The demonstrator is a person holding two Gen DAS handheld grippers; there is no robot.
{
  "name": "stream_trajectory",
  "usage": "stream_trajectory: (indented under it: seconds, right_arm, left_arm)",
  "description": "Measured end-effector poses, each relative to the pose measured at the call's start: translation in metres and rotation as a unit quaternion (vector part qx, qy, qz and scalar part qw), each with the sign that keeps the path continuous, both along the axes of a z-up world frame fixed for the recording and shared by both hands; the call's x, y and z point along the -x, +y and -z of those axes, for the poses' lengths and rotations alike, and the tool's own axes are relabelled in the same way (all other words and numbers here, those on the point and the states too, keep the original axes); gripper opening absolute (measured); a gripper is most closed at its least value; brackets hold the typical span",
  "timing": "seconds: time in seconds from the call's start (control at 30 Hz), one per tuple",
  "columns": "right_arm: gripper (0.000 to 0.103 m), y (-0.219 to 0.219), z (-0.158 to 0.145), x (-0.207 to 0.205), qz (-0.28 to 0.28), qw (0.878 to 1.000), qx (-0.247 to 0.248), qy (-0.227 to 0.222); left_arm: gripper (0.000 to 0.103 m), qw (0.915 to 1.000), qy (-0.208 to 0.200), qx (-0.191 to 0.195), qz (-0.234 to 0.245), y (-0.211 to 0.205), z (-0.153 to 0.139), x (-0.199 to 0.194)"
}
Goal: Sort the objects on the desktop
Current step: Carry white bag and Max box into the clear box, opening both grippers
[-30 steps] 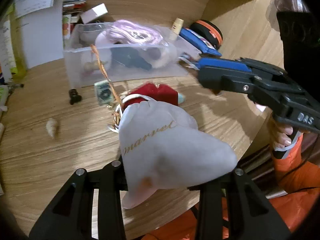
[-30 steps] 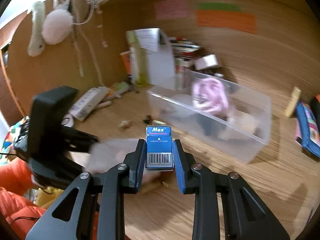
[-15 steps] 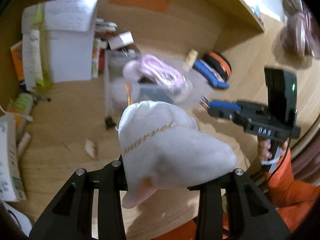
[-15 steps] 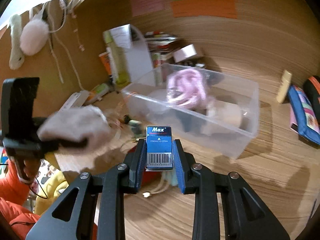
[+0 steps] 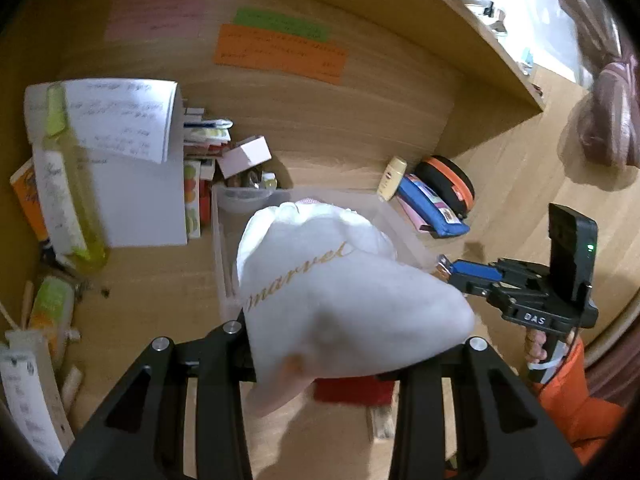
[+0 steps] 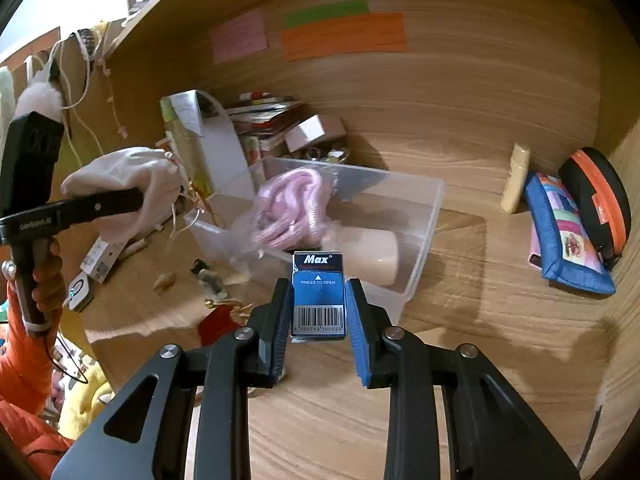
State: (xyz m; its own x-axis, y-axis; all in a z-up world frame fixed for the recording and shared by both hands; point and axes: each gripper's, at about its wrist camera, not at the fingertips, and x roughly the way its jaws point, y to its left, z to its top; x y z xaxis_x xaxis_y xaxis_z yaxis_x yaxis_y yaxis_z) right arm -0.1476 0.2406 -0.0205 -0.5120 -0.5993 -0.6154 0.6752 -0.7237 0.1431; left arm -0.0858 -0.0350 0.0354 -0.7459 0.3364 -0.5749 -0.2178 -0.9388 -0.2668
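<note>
L gripper (image 5: 320, 344): we've got it clenched on the white drawstring pouch (image 5: 340, 296) w/ gold "marvel" script, held in the air near the clear plastic bin (image 6: 420, 240), on its front-left side.
R gripper (image 6: 318, 316): we're clamping the blue Max staple box (image 6: 319, 292) btw the blue pads, barcode twd camera, just in front of the bin's near wall.
Bin contents: pink coiled cable in a bag (image 6: 292, 208), cream cylinder (image 6: 368, 256); pretty full already.
Risk 1: pouch is soft & bulky, only pinched at its lower part. We think it could sag or slip if we tilt it, and its loose strings (image 6: 188, 200) could snag the bin rim.
Risk 2: both our grippers are close to the same bin; they could bump if we go in together.
Risk 3: staple box is held by narrow sides, so it might pivot on release & land outside the bin.
Surface: wood-grain desk (image 6: 460, 360); left-front of bin lie small bits, red item (image 6: 216, 322).
Room: wooden back panel behind bin w/ pink, green, orange notes (image 6: 344, 36); books & boxes behind-left; blue pencil case (image 6: 568, 236) & black-orange round case (image 6: 600, 196) to bin's right.
</note>
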Motion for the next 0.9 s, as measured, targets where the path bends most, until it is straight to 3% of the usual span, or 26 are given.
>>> stream_trajectory:
  seconds: [0.4,0.73,0.9]
  right_arm:
    - [0.025,-0.005,0.001,0.045,0.014,1.000,-0.004,-0.010]
    - [0.025,-0.032,0.015,0.078,0.012,0.999,-0.038,-0.026]
    - [0.025,-0.046,0.022,0.091,0.009,0.998,-0.054,-0.036]
  left_arm:
    - [0.036,0.9996,-0.026,-0.004,-0.009,-0.004,0.012,0.074]
    - [0.036,0.9981,-0.060,-0.003,-0.016,-0.010,0.046,0.109]
    - [0.036,0.9980,-0.059,0.018,-0.009,-0.004,0.058,0.114]
